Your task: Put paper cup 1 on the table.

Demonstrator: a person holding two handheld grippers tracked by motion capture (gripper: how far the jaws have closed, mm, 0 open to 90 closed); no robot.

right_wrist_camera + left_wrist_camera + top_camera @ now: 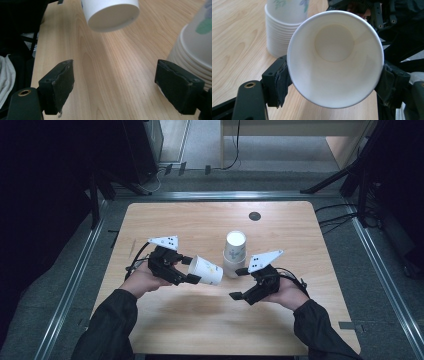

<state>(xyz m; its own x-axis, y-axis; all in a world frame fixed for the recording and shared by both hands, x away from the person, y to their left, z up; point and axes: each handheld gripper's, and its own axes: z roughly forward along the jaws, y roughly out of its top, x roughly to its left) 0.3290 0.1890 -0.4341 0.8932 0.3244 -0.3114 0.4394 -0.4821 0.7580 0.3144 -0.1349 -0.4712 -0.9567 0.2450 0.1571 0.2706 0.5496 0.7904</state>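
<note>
A single white paper cup (206, 270) lies on its side in the air, with my left gripper (186, 269) shut on its rim. In the left gripper view the cup (334, 57) faces me mouth first, and both pads (280, 82) press its rim. A stack of paper cups (233, 253) stands upright on the wooden table (200, 320), just right of the held cup. My right gripper (239, 283) hovers open beside the stack's base. In the right gripper view its jaws (115, 85) stand wide with bare table between them, the held cup's bottom (111, 12) above and the stack (197, 47) at the right.
A small black round plug (254, 216) sits in the tabletop at the back. Metal rails (70, 285) run along the table's sides, with cables (335, 217) and dark stands on the floor beyond.
</note>
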